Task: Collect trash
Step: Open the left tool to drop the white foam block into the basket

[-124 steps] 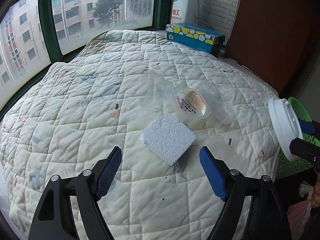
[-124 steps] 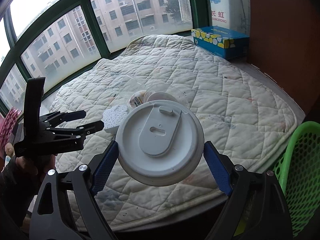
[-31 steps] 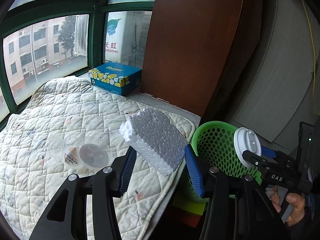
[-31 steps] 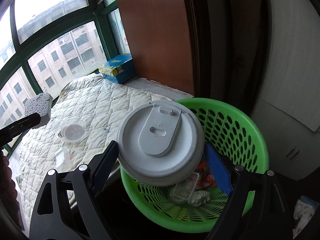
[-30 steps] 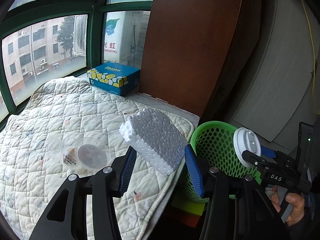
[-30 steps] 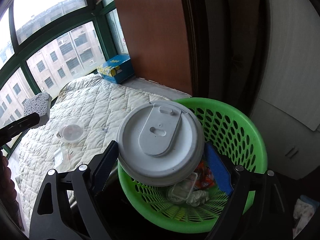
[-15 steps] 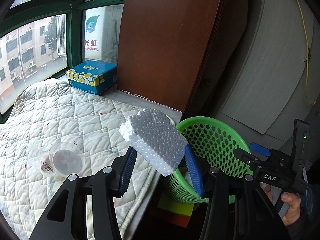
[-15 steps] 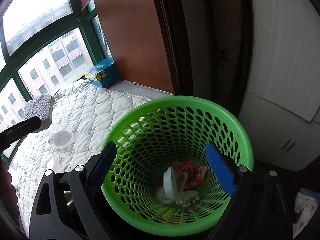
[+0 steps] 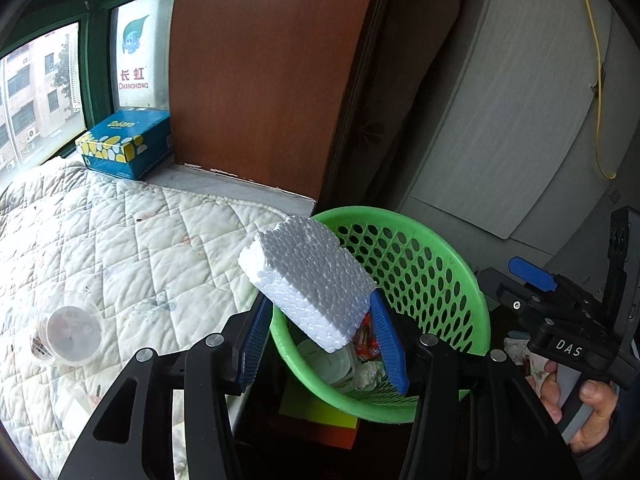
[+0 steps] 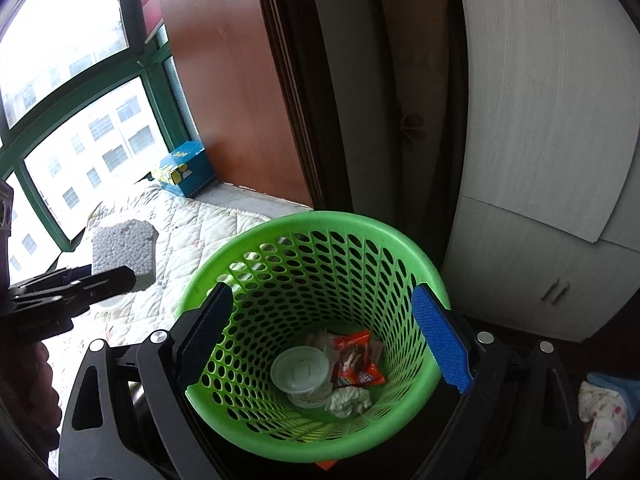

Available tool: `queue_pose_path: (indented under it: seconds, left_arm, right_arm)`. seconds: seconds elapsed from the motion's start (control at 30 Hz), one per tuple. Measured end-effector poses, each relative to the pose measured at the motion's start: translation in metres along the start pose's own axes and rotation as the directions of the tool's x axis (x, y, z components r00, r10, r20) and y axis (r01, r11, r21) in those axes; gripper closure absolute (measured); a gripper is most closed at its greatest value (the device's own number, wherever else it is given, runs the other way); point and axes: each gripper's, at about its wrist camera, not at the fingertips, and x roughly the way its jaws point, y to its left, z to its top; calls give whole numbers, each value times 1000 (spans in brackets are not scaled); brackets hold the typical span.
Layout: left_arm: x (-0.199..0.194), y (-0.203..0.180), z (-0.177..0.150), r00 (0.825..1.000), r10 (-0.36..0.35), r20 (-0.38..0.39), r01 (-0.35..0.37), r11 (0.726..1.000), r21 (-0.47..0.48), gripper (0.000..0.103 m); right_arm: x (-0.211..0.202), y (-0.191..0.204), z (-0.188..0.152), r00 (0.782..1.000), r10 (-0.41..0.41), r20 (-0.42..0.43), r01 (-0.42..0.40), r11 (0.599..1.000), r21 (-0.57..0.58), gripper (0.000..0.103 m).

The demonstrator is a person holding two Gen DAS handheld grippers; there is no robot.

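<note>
My left gripper (image 9: 320, 340) is shut on a white foam block (image 9: 308, 280), which hangs over the near rim of the green basket (image 9: 460, 276). From the right wrist view the same foam block (image 10: 122, 252) shows at the left, beside the basket (image 10: 372, 228). My right gripper (image 10: 320, 336) stands open above the basket with nothing between its fingers. Down in the basket lie a white cup lid (image 10: 298, 372), a red snack wrapper (image 10: 356, 356) and a crumpled tissue (image 10: 348, 400). A clear plastic cup (image 9: 70, 334) lies on the quilt at the left.
A quilted mattress (image 9: 120, 248) fills the left side. A blue tissue box (image 9: 124, 142) sits on the sill by the window. A brown wooden panel (image 9: 256, 68) and a grey cabinet (image 10: 540, 160) stand behind the basket. A person's hand (image 9: 588, 408) holds the right gripper's handle.
The right gripper let go of the white cup lid, which now lies in the basket. The left gripper carried the foam block from over the quilt to the basket's rim.
</note>
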Motion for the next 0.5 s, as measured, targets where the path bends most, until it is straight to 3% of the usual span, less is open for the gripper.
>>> queue_pose_path:
  seconds: [0.23, 0.5]
  left_arm:
    - [26, -17, -5, 997, -38, -60, 39, 999, 15, 51]
    - [31, -22, -11, 998, -26, -63, 28, 999, 31, 34]
  right_arm:
    - [-2, -12, -1, 1000, -8, 4, 8, 1000, 25, 13]
    - [-1, -12, -3, 1000, 12, -5, -12, 999, 29, 13]
